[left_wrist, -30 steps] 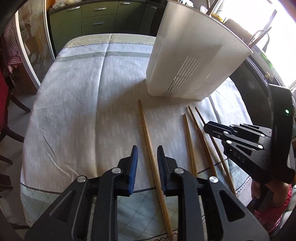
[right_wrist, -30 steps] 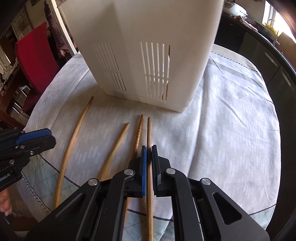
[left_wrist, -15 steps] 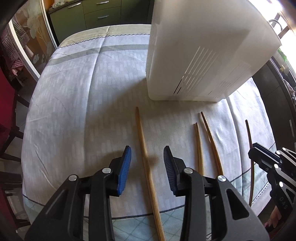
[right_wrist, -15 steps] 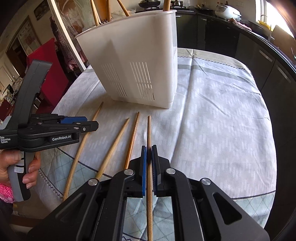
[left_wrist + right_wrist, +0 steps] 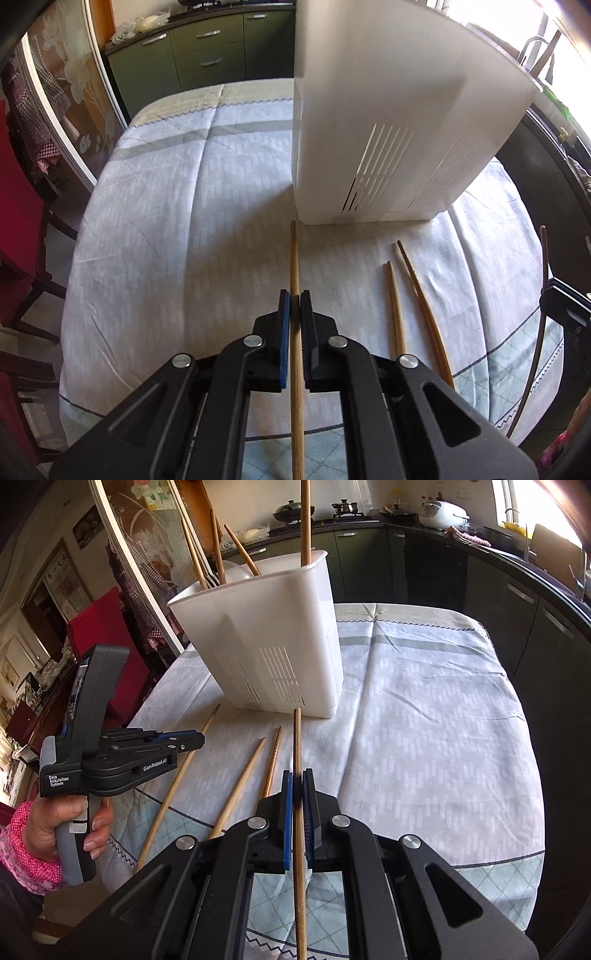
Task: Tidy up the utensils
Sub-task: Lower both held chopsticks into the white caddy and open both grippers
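Two loose chopsticks [image 5: 394,306] lie before the white utensil holder [image 5: 388,147]. Left gripper [image 5: 295,295] clamps one chopstick [image 5: 294,258]; right gripper [image 5: 297,775] clamps a darker chopstick [image 5: 296,738].

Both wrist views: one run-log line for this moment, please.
left tongs: shut on chopstick | right tongs: shut on chopstick | loose chopsticks: two on cloth | caddy: upright
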Motion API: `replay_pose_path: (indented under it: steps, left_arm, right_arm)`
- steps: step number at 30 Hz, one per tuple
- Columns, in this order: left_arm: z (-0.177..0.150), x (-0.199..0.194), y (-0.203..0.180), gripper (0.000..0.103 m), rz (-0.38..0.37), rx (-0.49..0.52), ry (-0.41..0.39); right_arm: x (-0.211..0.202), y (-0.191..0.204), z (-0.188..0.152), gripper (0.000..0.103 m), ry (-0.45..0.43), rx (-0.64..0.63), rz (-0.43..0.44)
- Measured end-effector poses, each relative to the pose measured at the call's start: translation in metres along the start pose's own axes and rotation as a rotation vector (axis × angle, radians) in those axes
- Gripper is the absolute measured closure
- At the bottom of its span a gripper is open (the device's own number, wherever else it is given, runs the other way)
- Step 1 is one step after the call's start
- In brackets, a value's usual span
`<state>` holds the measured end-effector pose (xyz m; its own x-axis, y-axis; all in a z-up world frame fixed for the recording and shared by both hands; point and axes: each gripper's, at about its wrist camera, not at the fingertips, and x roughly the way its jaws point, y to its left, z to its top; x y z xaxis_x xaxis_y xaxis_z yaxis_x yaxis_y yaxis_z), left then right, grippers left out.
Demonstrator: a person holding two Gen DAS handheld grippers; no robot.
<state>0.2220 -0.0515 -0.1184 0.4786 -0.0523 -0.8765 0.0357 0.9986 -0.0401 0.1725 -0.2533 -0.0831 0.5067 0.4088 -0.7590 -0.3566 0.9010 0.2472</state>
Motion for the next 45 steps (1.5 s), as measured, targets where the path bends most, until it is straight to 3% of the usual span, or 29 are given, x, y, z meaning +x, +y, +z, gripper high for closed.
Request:
replay_pose_path:
  steps: [11,14,27,45]
  left_arm:
    - [-0.038,-0.121,0.003,0.098,-0.019,0.019,-0.4]
    - [-0.048,-0.138,0.004,0.098,-0.015,0.018,-0.463]
    - [-0.063,-0.166,0.01,0.098,-0.042,0.019,-0.528]
    - [-0.027,-0.188,0.001,0.098,-0.096,0.065,-0.55]
  right_arm:
    - [-0.071,0.013,-0.001,0.097,-0.176,-0.009,0.02]
    - [-0.08,0.016,-0.006,0.097,-0.204,0.001,0.017]
    - [-0.09,0.031,-0.008,0.097,-0.228,-0.021,0.016]
    - [-0.101,0.055,0.033,0.097,-0.267,-0.117,0.015]
